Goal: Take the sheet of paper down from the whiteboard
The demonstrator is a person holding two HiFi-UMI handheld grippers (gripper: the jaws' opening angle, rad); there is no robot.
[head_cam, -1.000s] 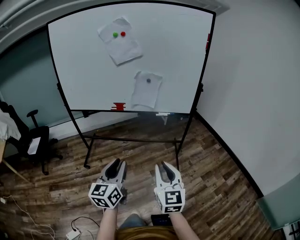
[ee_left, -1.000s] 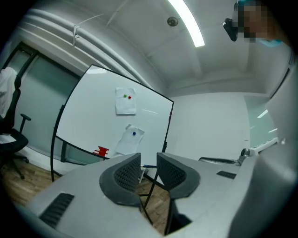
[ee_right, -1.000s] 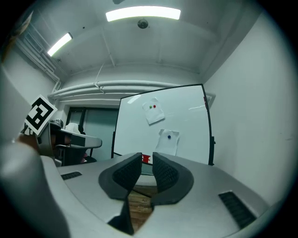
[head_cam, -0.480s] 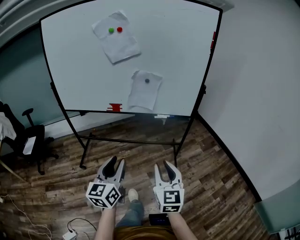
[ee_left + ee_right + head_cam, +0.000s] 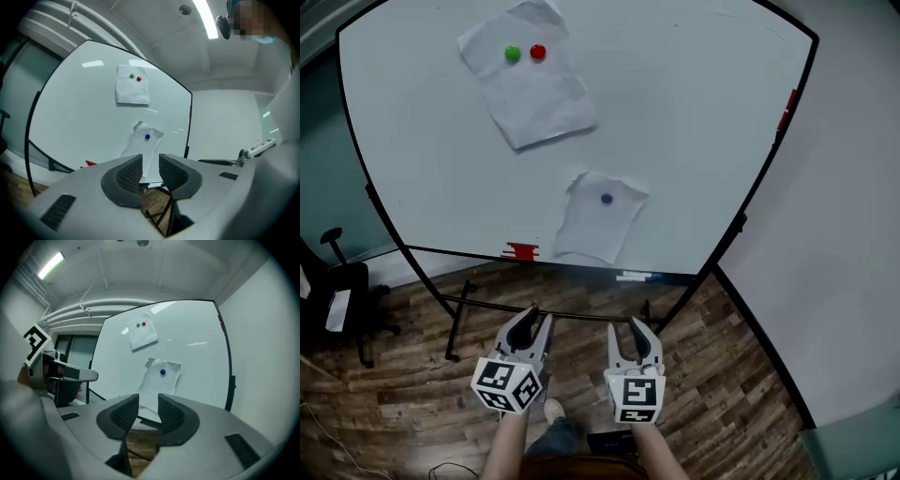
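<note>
Wood-plank flooring [image 5: 731, 375] and a plain pale wall [image 5: 862, 187] on the right enclose the work area. A wheeled whiteboard [image 5: 703, 112] on a black frame fills the upper part of the head view, with its feet on the floor. A black office chair [image 5: 337, 305] stands at the left edge, beside the board's left leg. Two crumpled white sheets hang on the board face. The upper sheet [image 5: 534, 98] sits tilted near the top left. The lower sheet [image 5: 600, 220] hangs below it and to the right, its bottom edge just above the tray rail. Both grippers are held side by side low in the head view, in front of the board and well apart from it, pointing level toward it. The left gripper [image 5: 536, 321] has its jaws apart and closing, with nothing between them. The right gripper [image 5: 627, 328] has its jaws apart and opening, also with nothing between them. In each gripper view the lower sheet shows through the jaw gap, on the board behind. A red object [image 5: 522, 250] and a marker [image 5: 634, 276] rest on the tray rail. A green magnet [image 5: 513, 54] and a red magnet [image 5: 537, 52] pin the upper sheet near its top. One blue magnet [image 5: 607, 199] pins the lower sheet.
</note>
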